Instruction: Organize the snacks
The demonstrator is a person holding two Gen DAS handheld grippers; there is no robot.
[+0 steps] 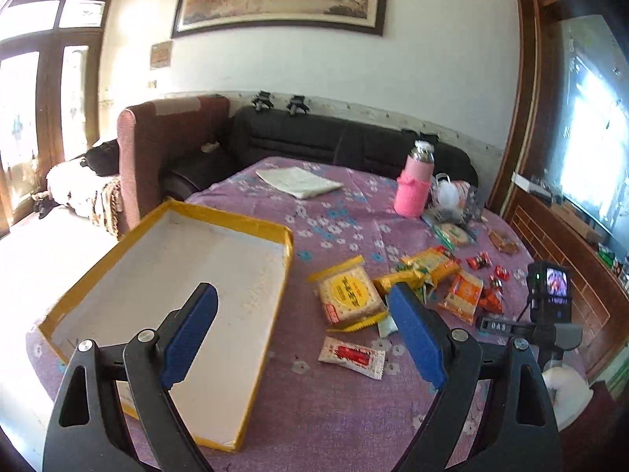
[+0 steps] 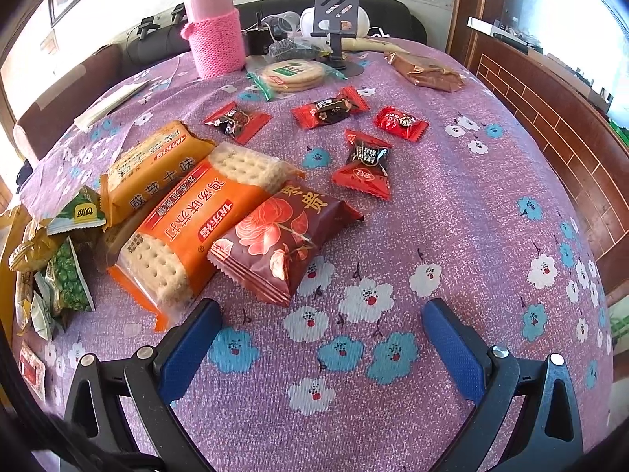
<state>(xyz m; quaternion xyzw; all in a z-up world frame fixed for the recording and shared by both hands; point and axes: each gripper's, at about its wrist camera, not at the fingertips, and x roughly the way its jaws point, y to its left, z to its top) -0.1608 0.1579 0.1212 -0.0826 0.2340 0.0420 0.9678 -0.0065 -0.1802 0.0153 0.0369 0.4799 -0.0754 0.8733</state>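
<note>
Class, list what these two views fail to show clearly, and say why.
- Left wrist view: snack pile partly hidden behind a finger of the left gripper.
- Left wrist view: red candies too small to read.
- Right wrist view: green packets cut off at the left edge.

A green snack packet (image 2: 70, 283) and a small red-and-white sachet (image 2: 31, 367) are running off the left edge of the right wrist view. In the left wrist view, the left gripper's right finger (image 1: 416, 338) is covering part of the yellow cracker pack (image 1: 348, 295), while small red candies (image 1: 491, 275) are showing too small to read. Window glare is washing out the doorway (image 1: 23, 118).
</note>
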